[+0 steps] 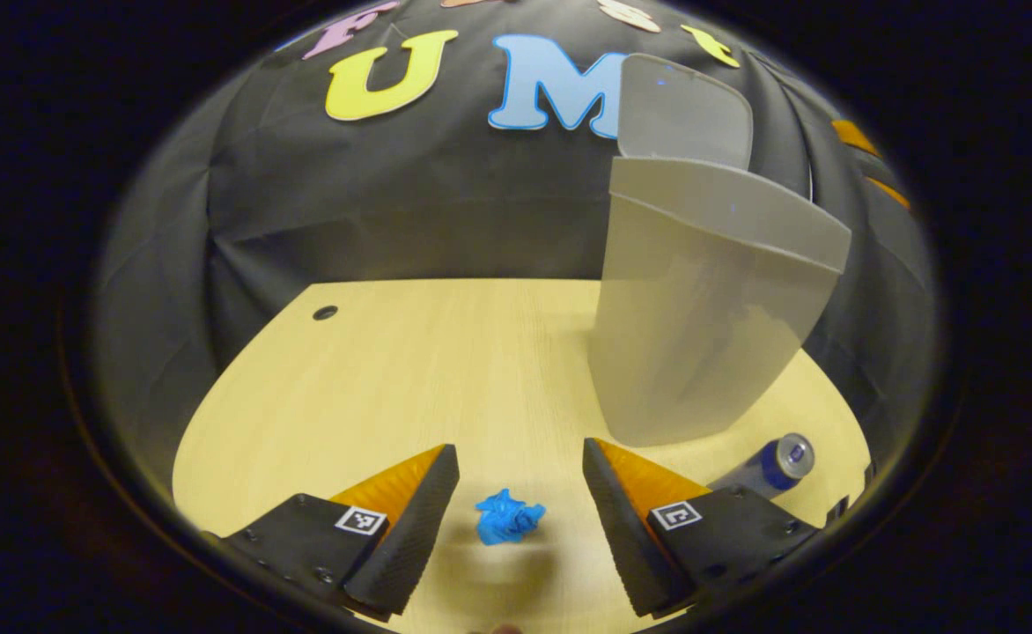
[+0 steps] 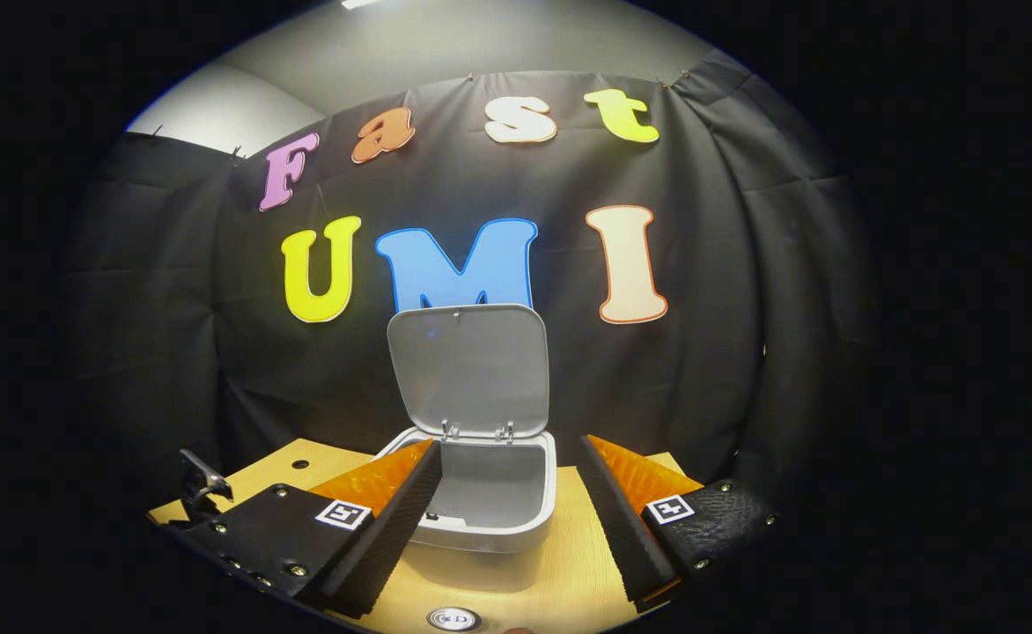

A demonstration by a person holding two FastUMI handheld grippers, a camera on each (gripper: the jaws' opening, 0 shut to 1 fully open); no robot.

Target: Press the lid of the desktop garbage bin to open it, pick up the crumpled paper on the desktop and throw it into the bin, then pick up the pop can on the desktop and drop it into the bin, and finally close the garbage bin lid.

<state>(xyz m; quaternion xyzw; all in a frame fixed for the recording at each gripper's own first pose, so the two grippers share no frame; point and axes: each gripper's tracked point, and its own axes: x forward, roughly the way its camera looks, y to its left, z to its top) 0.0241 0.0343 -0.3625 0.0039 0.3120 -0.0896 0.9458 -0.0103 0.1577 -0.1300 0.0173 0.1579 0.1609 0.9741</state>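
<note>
In the left gripper view, the left hand-held gripper (image 1: 520, 528) sits at the bottom of the frame with its jaws spread wide and nothing between them. Low in the centre, in the gap between the fingers, a small crumpled ball of bright blue paper (image 1: 507, 517) lies on the pale wood-grain tabletop (image 1: 410, 370), apart from both fingers. It looks very light and soft, likely to squash under a squeeze; closing across its middle seems the sensible hold.

At the lower right, just past the right finger, a blue and silver pop can (image 1: 776, 462) lies on its side. It probably rolls easily, and its smooth, thin wall may slip or dent. Close behind it, at right centre, stands the tall pale grey plastic garbage bin (image 1: 701, 335), its lid (image 1: 683, 110) raised.

In the right gripper view, the right hand-held gripper (image 2: 512, 519) is likewise spread and empty, aimed at the bin's open mouth. Nothing seems to block the paper.
</note>
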